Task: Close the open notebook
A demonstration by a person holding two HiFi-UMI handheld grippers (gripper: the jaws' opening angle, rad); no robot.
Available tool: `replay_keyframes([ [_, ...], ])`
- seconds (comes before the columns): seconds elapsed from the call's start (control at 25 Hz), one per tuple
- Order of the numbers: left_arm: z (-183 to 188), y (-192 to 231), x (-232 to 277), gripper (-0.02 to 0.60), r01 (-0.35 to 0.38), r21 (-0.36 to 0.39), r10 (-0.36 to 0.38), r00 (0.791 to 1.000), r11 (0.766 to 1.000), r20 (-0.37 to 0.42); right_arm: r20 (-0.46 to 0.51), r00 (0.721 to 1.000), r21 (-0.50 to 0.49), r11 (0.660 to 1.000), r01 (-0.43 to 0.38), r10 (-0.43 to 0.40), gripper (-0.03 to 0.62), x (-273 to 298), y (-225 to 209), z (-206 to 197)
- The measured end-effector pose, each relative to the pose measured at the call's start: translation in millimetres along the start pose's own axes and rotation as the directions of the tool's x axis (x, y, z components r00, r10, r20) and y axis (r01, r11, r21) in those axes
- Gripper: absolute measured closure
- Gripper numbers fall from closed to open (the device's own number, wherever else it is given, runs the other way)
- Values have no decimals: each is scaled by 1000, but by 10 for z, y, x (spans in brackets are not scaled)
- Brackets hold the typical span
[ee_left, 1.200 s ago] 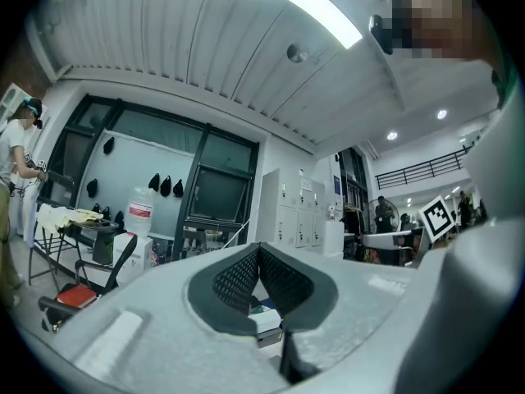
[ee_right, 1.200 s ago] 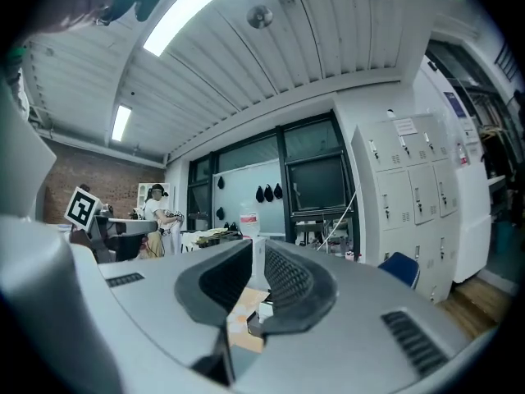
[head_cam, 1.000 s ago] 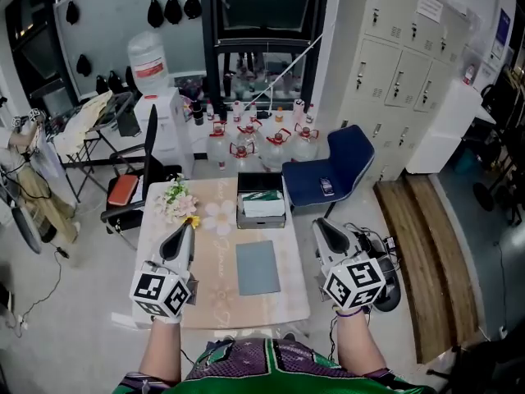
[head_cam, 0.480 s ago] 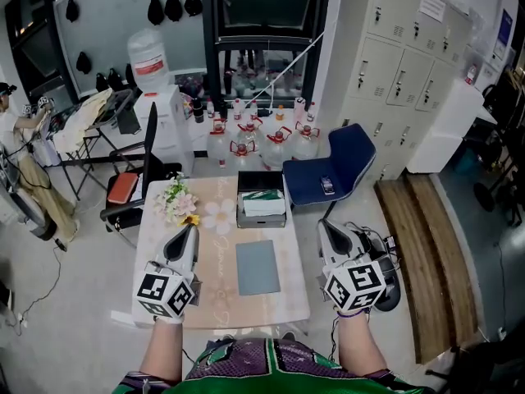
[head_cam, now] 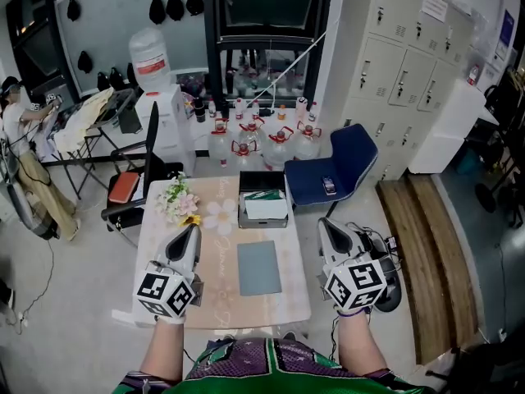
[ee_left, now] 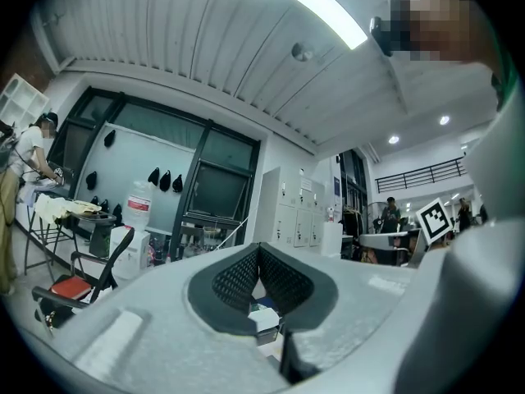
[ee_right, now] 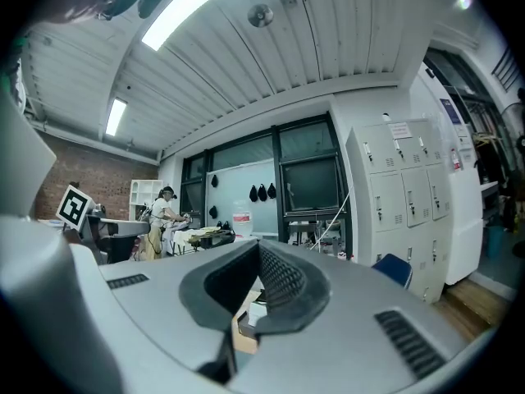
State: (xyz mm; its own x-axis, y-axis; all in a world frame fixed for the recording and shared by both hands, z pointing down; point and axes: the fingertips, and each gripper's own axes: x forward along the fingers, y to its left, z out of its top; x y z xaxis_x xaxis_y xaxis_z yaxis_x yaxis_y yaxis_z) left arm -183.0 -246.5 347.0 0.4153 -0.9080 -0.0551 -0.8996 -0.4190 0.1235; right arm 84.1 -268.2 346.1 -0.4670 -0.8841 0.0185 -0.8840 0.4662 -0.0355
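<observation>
Grey-blue notebook [head_cam: 259,268] lies flat on the beige flower-print table [head_cam: 215,298], centre of the head view. Cover is up and it reads as closed, with no pages showing.

Left gripper [head_cam: 194,231] sits left of the notebook, over the left part of the tabletop and clear of the cover. Its own view shows the ribbed pads meeting at the tips with nothing between them.

Right gripper [head_cam: 324,225] sits right of the notebook, past the table's right edge in the picture and not touching the notebook. Its jaws are pressed together too, and they are empty.

Both grippers point toward the far end of the table, roughly parallel, with the notebook between them. The marker cubes sit at the lower left and lower right, just above the person's forearms.

Beyond the notebook, upper centre of the table, is an open dark box [head_cam: 262,199] with white and green papers in it. A bunch of pale flowers [head_cam: 179,200] lies at the table's upper left corner. A blue chair [head_cam: 336,169] stands off the table's upper right, and a row of water jugs [head_cam: 261,148] is on the floor behind.
</observation>
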Motion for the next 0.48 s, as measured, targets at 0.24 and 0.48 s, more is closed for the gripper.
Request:
replay_keyframes([
  [0.24,1,-4,22,565,4,2,-4,1000,1000,1,-1,1000,-2,1000,-4,4,592,19,5,4],
  [0.48,-45,4,40,565,1,-4,-1,1000,1000,-4,-9,1000,5,1000,-21,21,592,45,42,-15],
])
